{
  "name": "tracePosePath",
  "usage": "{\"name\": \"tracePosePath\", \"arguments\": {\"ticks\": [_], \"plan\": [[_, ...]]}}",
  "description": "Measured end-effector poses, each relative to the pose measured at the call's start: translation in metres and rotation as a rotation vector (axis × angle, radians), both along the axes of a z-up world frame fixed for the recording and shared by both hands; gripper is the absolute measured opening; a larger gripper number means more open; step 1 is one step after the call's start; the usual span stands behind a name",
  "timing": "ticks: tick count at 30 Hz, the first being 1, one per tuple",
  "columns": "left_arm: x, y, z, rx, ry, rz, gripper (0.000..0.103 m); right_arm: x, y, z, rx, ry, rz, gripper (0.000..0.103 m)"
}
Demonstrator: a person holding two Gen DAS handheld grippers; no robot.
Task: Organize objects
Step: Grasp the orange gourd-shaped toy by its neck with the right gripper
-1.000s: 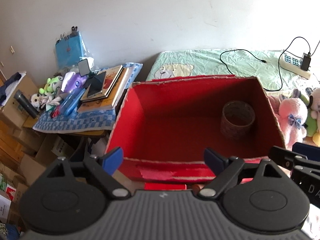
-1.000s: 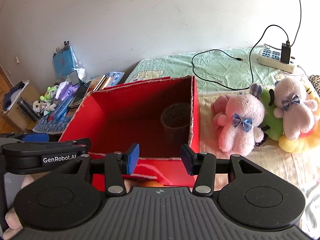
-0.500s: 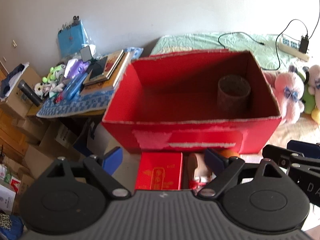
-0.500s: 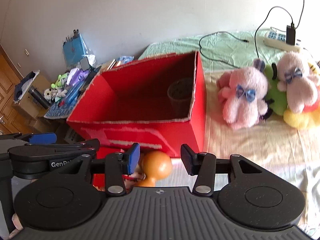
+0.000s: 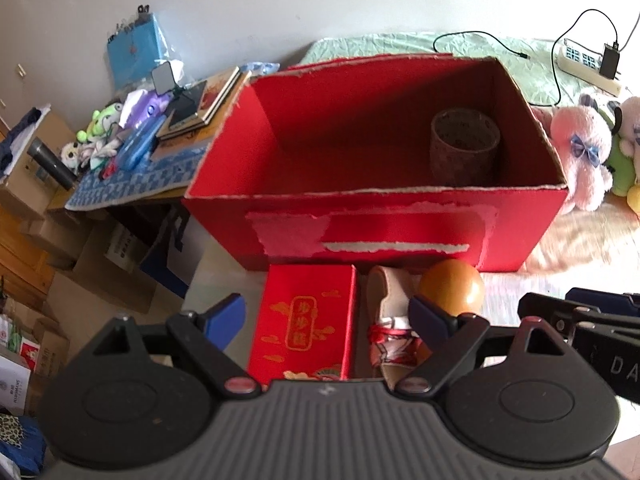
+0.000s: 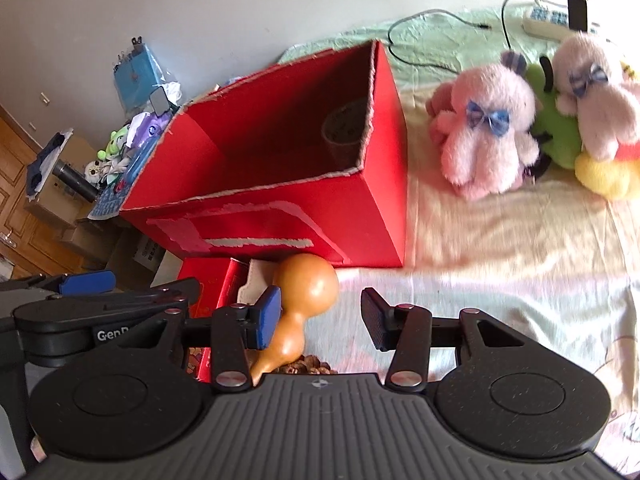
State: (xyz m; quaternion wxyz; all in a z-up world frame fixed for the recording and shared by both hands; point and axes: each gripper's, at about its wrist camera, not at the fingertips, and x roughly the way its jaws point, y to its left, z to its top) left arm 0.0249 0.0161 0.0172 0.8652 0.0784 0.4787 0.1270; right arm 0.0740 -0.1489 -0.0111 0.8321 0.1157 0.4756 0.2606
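Observation:
A big open red cardboard box (image 5: 372, 220) (image 6: 360, 216) stands on the bed with a brown patterned roll (image 5: 464, 144) (image 6: 344, 136) inside at its right end. In front of it lie a small red gift box (image 5: 308, 320), a beige tasselled item (image 5: 390, 320) and an orange gourd (image 5: 452, 286) (image 6: 304, 292). My left gripper (image 5: 328, 312) is open above the small red box. My right gripper (image 6: 320, 316) is open too, with the gourd just beside its left finger. Nothing is held by either one.
Pink, green and yellow plush toys (image 6: 488, 136) (image 5: 580, 156) sit right of the box. A power strip with a black cable (image 5: 588, 60) lies at the back of the bed. A cluttered side table (image 5: 152, 148) and cardboard cartons (image 5: 100, 256) stand left.
Both grippers have pulled back and risen from the big box. The small red box, the beige item and the gourd have come into view in front of it.

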Motion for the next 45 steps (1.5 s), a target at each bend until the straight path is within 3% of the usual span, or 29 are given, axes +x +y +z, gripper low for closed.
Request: {"name": "tracePosePath", "arguments": {"ticks": [23, 31, 36, 42, 45], "plan": [[0.005, 0.01, -0.016, -0.061, 0.044, -0.002, 0.09, 0.016, -0.003, -0.02, 0.098, 0.144, 0.02, 0.044], [-0.011, 0.021, -0.014, -0.211, -0.018, -0.078, 0.085, 0.023, -0.006, -0.032, 0.166, 0.187, 0.032, 0.043], [-0.016, 0.024, -0.014, -0.318, -0.044, -0.202, 0.075, 0.035, -0.006, -0.048, 0.233, 0.267, 0.008, 0.04], [-0.009, 0.031, -0.026, -0.503, -0.004, -0.322, 0.065, 0.045, -0.005, -0.058, 0.285, 0.326, 0.021, 0.04], [-0.002, 0.027, -0.033, -0.532, 0.023, -0.385, 0.062, 0.047, -0.004, -0.062, 0.298, 0.335, 0.031, 0.04]]}}
